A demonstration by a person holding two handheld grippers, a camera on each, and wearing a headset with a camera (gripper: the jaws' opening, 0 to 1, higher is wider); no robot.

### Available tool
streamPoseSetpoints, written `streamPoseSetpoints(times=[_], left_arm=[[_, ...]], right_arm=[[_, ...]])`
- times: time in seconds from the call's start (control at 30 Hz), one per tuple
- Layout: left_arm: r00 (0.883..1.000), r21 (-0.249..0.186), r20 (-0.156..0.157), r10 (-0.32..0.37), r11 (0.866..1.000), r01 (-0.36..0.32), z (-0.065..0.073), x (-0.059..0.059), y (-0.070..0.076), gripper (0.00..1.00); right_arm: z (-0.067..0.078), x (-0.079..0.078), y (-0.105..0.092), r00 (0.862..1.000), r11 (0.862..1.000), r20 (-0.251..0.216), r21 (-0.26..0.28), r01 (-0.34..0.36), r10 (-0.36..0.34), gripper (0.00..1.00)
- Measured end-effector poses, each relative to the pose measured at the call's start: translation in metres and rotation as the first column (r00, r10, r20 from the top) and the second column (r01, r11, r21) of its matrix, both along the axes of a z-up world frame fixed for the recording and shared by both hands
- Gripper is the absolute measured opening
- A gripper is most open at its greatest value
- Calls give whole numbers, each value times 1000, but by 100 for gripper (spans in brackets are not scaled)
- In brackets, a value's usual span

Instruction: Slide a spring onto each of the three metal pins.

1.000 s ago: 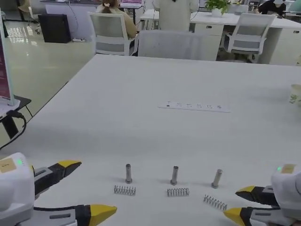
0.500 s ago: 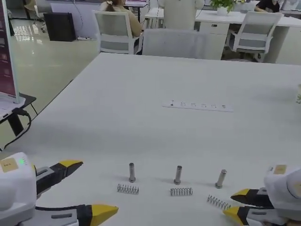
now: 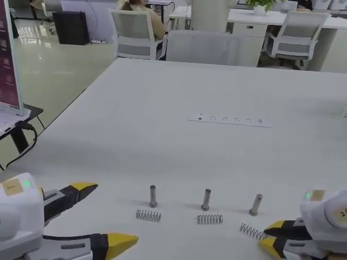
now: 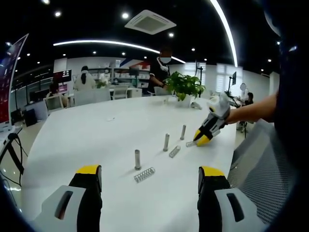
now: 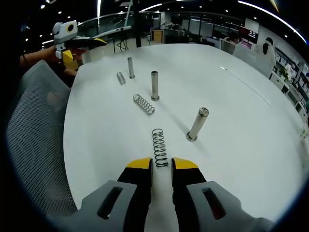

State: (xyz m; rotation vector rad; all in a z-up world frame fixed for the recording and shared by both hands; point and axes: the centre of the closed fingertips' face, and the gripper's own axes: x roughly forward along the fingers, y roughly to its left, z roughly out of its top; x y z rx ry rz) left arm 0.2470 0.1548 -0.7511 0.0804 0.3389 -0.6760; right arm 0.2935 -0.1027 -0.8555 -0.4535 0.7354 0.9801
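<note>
Three metal pins stand upright in a row on the white table: left pin (image 3: 153,195), middle pin (image 3: 206,199), right pin (image 3: 256,205). One spring lies flat in front of each: left spring (image 3: 148,215), middle spring (image 3: 210,219), right spring (image 3: 250,231). My right gripper (image 3: 268,235) sits low at the right spring's near end. In the right gripper view that spring (image 5: 159,146) reaches between the yellow tips, and the right gripper (image 5: 162,164) is open by a narrow gap. My left gripper (image 3: 108,213) is wide open left of the row, holding nothing, facing the left spring (image 4: 144,174).
A flat white power strip (image 3: 230,119) lies mid-table beyond the pins. Office chairs (image 3: 201,50) stand along the far edge. The table's left edge (image 3: 65,111) drops to the floor. A grey mesh chair (image 5: 34,121) is close behind the near edge.
My right gripper's jaws have narrowed and moved in onto the end of the right spring. The left gripper stays wide open in place. The head camera has tilted a little.
</note>
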Motion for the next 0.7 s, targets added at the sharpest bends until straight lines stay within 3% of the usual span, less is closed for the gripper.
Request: streamPoseSetpoints(times=[0.7], left_arm=[[1000,-7,3,-15,1000,15,-2,-2,-5,78]], right_arm=[[0,-4,2,1000,999,-13,-32,-19,18,8]])
